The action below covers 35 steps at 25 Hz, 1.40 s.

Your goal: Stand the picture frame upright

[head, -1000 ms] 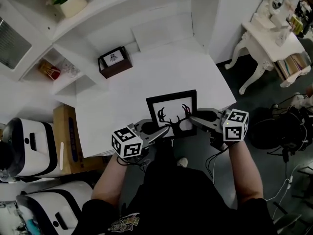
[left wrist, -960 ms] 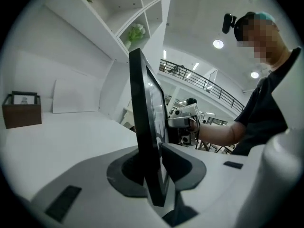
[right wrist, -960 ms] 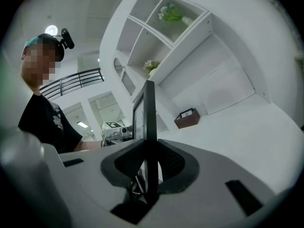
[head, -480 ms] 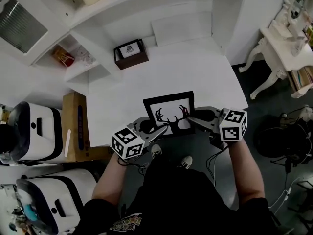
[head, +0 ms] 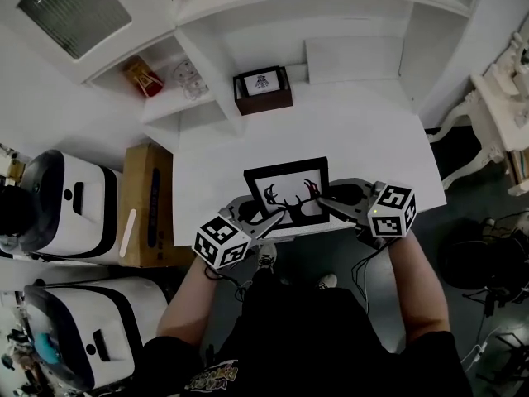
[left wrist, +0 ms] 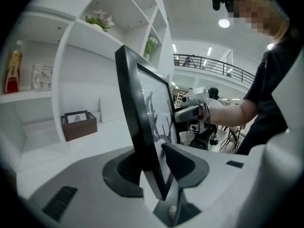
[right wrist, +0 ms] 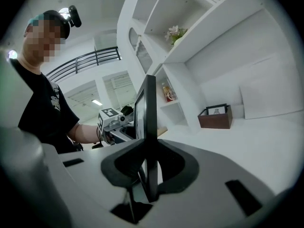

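Over the last second I have carried the frame [head: 287,190] leftward along the near edge of the tabletop [head: 364,139]. The box [head: 263,89] that stood off to its left is now almost straight behind it. In the same moment the jaws of my left tongs [head: 273,218] have just been opening.

Nearest me, the left tongs stand apart around the frame's lower left corner. The corner sits between them with gaps showing on both sides, so they are not gripping it. My right tongs [head: 324,198] are clamped on the frame's right edge, one pad on the front and one on the back.

The frame is at the tabletop's near edge, roughly midway along it, raised on edge with its antler print facing me. It looks upright from the right gripper view and leaning from the left one. I cannot tell whether its lower edge rests on the tabletop.

Beyond it the tabletop is white up to the brown box at the back, which has a small card on top. To the box's left, a shelf [head: 178,106] holds a red bottle [head: 142,74] and a glass jar [head: 188,77].
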{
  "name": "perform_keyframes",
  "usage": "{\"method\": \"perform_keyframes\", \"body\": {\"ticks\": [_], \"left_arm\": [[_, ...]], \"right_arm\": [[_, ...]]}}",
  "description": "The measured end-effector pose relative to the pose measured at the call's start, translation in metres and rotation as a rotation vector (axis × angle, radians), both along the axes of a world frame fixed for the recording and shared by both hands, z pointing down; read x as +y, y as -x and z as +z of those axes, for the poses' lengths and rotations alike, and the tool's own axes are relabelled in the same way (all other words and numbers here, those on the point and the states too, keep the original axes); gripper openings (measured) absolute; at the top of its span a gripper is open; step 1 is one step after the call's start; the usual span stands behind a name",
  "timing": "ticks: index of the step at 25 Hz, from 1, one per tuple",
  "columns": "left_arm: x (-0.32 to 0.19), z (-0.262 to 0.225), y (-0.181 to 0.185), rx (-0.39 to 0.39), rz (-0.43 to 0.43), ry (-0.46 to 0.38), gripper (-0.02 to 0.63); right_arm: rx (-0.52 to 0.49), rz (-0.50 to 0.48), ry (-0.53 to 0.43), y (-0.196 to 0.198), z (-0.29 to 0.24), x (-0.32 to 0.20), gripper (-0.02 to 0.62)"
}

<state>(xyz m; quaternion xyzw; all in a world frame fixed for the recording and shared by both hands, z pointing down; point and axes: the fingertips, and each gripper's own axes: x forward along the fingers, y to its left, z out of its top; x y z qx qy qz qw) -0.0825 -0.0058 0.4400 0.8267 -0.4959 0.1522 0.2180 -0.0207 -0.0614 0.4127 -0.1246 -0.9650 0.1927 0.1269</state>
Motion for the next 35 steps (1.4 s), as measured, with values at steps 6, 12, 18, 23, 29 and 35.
{"method": "perform_keyframes", "body": {"ticks": [6, 12, 18, 23, 29, 35], "left_arm": [[0.005, 0.000, 0.071, -0.027, -0.039, 0.012, 0.156], [0.002, 0.006, 0.118, -0.051, -0.056, 0.012, 0.169], [-0.002, 0.015, 0.149, -0.067, -0.055, 0.019, 0.169], [-0.006, 0.024, 0.173, -0.106, -0.044, 0.032, 0.156], [-0.012, 0.037, 0.196, -0.122, -0.024, 0.047, 0.144], [-0.021, 0.056, 0.220, -0.149, -0.032, 0.068, 0.142]], "right_arm": [[0.023, -0.011, -0.075, 0.068, -0.003, 0.009, 0.072], [0.039, 0.014, -0.086, 0.113, 0.003, 0.007, 0.072], [0.072, 0.018, -0.151, 0.141, 0.012, 0.005, 0.072], [0.140, 0.019, -0.224, 0.163, 0.025, 0.003, 0.072], [0.181, 0.047, -0.218, 0.185, 0.042, -0.006, 0.072], [0.224, 0.065, -0.216, 0.209, 0.062, -0.016, 0.074]]}}
